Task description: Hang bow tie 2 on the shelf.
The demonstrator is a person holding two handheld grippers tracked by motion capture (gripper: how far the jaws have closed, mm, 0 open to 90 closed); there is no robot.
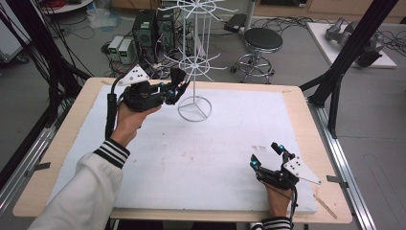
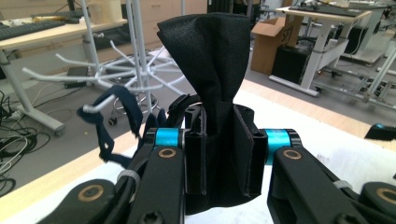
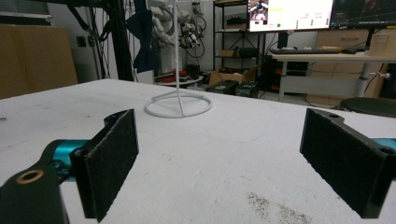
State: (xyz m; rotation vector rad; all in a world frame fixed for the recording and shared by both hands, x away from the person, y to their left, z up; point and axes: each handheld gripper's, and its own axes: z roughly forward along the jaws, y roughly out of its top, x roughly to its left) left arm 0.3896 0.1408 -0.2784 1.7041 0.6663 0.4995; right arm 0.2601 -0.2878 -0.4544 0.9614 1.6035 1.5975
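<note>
While the left gripper (image 1: 176, 88) hangs above the far left of the tabletop (image 1: 201, 148), its fingers (image 2: 196, 154) are clamped tight on a black bow tie (image 2: 210, 79), pinching it at the knot so one wing fans up above them. It is right beside the white wire rack (image 1: 194, 67), and in the left gripper view the tie's dark blue strap (image 2: 109, 126) looks draped over the tip of one white prong (image 2: 100, 105), though I cannot tell whether it is truly hooked on. Over at the near right, the right gripper (image 1: 268, 155) rests low on the tabletop, fingers (image 3: 112, 158) spread wide with nothing between them, facing the rack's ring base (image 3: 177, 105) well away. So the job looks like hanging that tie on the rack, and this is the delicate part. The strap sits near the prong's very end, so a small pull back could slide it off. Let go too soon and the tie drops to the tabletop. The rack is light and thin, with nothing steadying it, so a tug on a snagged strap or a nudge from the fingers could tip or spin it. The neighbouring prongs crowd close too, and could catch the cloth.
</note>
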